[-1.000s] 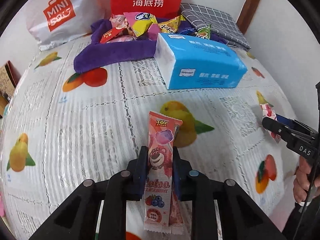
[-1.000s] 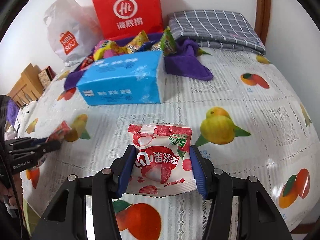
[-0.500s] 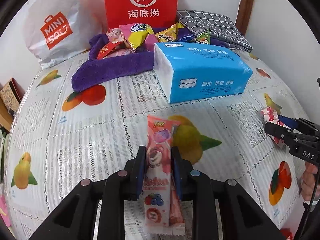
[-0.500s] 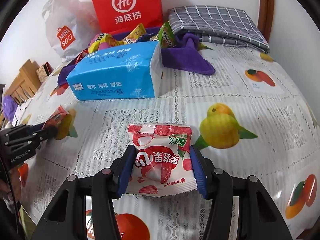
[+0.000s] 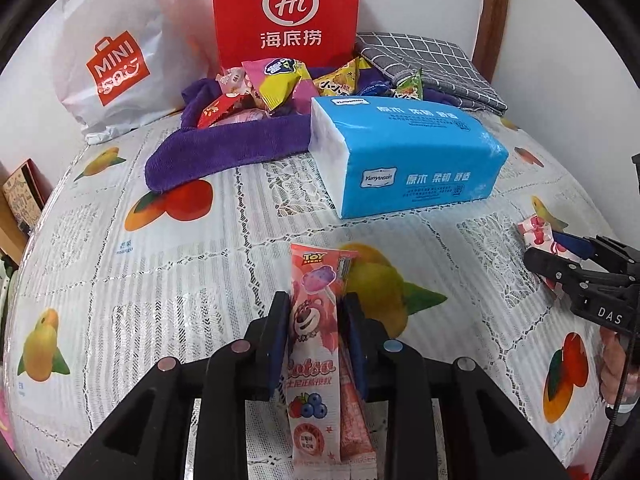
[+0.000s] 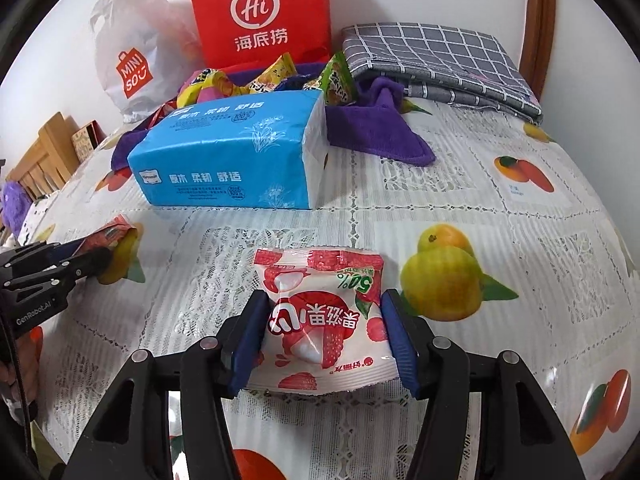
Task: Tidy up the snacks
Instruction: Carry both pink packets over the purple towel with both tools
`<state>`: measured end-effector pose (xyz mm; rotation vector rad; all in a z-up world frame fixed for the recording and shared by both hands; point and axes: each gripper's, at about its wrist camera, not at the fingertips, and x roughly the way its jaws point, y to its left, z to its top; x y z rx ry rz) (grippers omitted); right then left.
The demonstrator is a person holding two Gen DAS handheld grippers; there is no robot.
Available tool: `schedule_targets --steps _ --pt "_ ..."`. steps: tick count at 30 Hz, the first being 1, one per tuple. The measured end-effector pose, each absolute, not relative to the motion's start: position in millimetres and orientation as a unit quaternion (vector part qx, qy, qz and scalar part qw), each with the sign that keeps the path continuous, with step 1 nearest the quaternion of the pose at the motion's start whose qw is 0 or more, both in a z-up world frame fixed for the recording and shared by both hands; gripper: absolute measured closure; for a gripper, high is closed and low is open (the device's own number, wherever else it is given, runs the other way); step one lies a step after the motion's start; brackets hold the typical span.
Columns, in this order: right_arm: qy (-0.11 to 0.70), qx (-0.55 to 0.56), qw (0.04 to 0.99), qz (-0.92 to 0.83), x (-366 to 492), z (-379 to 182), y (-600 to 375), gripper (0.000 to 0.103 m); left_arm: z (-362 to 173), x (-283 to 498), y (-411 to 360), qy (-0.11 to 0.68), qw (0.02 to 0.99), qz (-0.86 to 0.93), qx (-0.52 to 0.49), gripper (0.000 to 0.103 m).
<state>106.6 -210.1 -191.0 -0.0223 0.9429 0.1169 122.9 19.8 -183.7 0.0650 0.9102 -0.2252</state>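
The left gripper (image 5: 314, 322) has its fingers (image 5: 278, 336) nearly shut on a long pink candy packet (image 5: 316, 344) with a bear on it. The fingers squeeze the packet from both sides. Its top end pokes out past the fingertips over a yellow fruit picture near the middle of the counter (image 5: 140, 280). These fingers have just been opening a tiny bit, with the packet between them.

The right gripper (image 6: 324, 328) holds a white and red snack bag (image 6: 320, 320) with berries on it. Its fingers (image 6: 248, 340) stand about half open and press on the two sides of the bag. They have just been opening a little, with the bag between them. The bag sits near the front edge of the counter.

A blue tissue pack (image 5: 404, 152) lies farther back, near the middle. Behind it, a purple towel (image 5: 224, 148) holds a pile of snacks (image 5: 280, 84). A red paper bag (image 5: 286, 12) and a white shopping bag (image 5: 116, 60) stand at the back edge by the wall. A folded grey checked cloth (image 6: 436, 60) lies in the back right corner.
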Motion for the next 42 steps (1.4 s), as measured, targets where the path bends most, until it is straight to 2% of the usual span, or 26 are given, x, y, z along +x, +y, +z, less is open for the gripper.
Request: schedule_targets --steps 17,26,32,42 --pt "0.448 -0.010 0.892 0.053 106 -191 -211 0.046 -184 123 20 0.438 0.892 -0.107 0.031 0.077" --pt "0.440 0.011 0.896 0.057 104 -189 -217 0.049 -182 121 27 0.443 0.890 -0.104 -0.002 0.082" --pt "0.437 0.001 0.898 0.051 102 -187 -213 0.049 -172 110 17 0.444 0.888 -0.121 0.012 0.083" --pt "0.420 -0.009 0.906 0.044 99 -164 -214 0.049 -139 112 16 0.441 0.884 -0.152 -0.035 0.083"
